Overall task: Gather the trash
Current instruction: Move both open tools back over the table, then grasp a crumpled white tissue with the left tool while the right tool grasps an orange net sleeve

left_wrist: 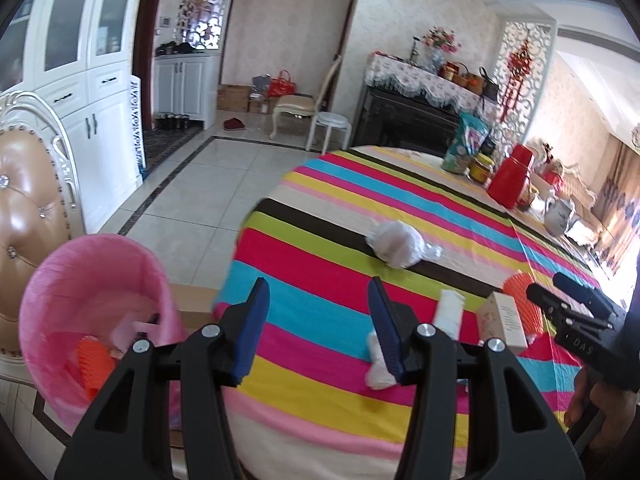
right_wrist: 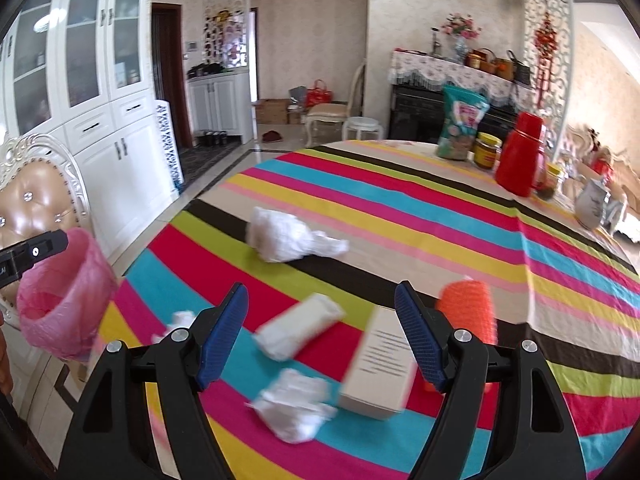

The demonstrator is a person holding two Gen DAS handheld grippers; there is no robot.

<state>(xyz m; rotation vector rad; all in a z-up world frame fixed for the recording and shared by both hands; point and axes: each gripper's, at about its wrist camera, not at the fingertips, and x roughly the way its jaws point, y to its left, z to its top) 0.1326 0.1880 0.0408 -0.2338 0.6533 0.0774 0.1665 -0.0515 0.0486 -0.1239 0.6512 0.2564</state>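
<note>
Right gripper (right_wrist: 322,338) open over blurred white wrappers (right_wrist: 298,330).

Daylight is entering from the right across a pale tiled floor (left_wrist: 192,184), white glazed cabinets (left_wrist: 80,52) are lining the left wall, a dark piano (right_wrist: 424,114) is standing under a lace cover, and a striped cloth is covering the worktop (right_wrist: 400,216).

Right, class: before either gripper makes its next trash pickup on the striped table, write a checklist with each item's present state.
1. Right gripper empty, jaws apart: ok.
2. Left gripper empty: ok.
3. Pink-lined waste bin mouth unobstructed: ok.
4. Pale cardboard box below right gripper: ok.
5. Orange foam net sleeve beside box, unobstructed: ok.
6. Crumpled white tissue free of the box: cannot tell.
</note>
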